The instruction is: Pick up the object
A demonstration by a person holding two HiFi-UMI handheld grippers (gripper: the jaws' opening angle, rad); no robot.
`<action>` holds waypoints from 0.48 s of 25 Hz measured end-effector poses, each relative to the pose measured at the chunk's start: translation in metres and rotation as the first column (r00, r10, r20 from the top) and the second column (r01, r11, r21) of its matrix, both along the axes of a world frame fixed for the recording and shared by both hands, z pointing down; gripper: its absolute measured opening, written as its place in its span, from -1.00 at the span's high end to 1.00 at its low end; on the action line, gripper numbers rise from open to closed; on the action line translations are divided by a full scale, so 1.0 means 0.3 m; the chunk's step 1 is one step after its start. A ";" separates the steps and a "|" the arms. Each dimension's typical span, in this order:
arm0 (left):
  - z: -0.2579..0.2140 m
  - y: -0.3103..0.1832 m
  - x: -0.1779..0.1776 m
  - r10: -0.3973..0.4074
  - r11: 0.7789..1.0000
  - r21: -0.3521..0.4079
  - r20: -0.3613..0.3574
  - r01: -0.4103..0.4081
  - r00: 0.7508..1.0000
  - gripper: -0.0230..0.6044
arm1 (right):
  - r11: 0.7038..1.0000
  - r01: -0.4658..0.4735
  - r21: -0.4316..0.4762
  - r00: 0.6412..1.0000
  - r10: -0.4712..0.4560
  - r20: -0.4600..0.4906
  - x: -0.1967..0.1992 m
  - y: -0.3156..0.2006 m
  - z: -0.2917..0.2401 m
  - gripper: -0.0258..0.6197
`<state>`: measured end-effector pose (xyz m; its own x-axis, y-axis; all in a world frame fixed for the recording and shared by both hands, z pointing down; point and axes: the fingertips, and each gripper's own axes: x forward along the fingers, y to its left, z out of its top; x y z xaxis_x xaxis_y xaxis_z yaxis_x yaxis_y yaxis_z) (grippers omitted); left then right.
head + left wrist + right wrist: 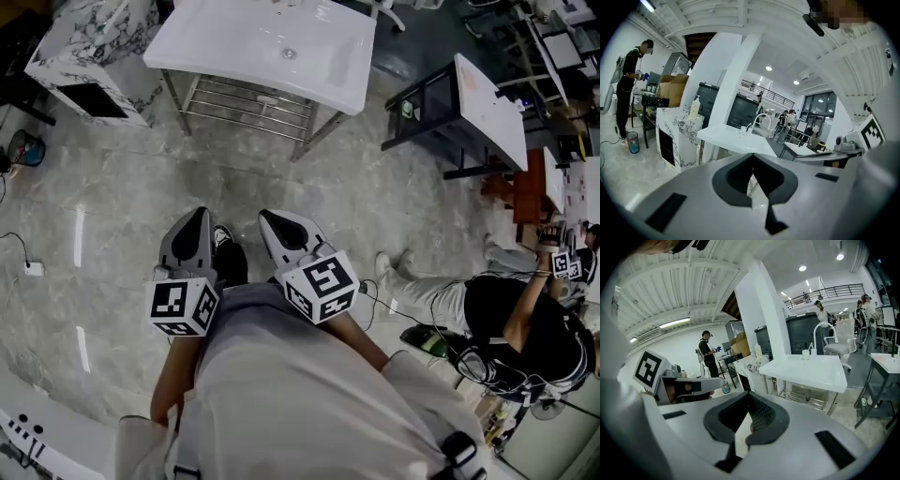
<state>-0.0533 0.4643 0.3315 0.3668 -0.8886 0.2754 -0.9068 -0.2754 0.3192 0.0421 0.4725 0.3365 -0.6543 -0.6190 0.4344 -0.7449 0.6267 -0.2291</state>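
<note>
Both grippers are held close to the person's body, above the marble floor, pointing forward side by side. The left gripper point(199, 217) is shut with nothing between its jaws; in the left gripper view its tips point(752, 157) meet. The right gripper point(272, 220) is shut too and holds nothing point(749, 397). A white basin table point(272, 47) stands ahead, well beyond both grippers. A small cup point(805, 352) and a curved faucet point(822, 333) stand on it. I cannot tell which thing is the task's object.
A marble-patterned cabinet point(94, 47) stands at the far left, a dark-framed table with a white top point(487, 103) at the right. A person crouches at the right point(525, 319). A blue bin point(28, 148) and a cable plug point(34, 269) lie on the floor at the left.
</note>
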 end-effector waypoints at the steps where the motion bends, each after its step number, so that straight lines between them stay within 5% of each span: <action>1: -0.005 -0.027 -0.019 0.004 1.000 0.005 -0.006 -0.004 1.000 0.93 | 1.000 0.006 0.004 1.000 -0.006 0.004 -0.024 -0.025 -0.008 0.89; 12: -0.027 -0.228 -0.231 0.002 1.000 0.031 -0.064 0.000 0.998 0.93 | 0.999 0.038 -0.017 0.999 -0.038 0.017 -0.239 -0.212 -0.013 0.89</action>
<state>-0.1227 0.3960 0.3233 0.3833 -0.8962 0.2235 -0.8846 -0.2866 0.3678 -0.0297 0.4089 0.3326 -0.6844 -0.5860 0.4338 -0.7166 0.6505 -0.2517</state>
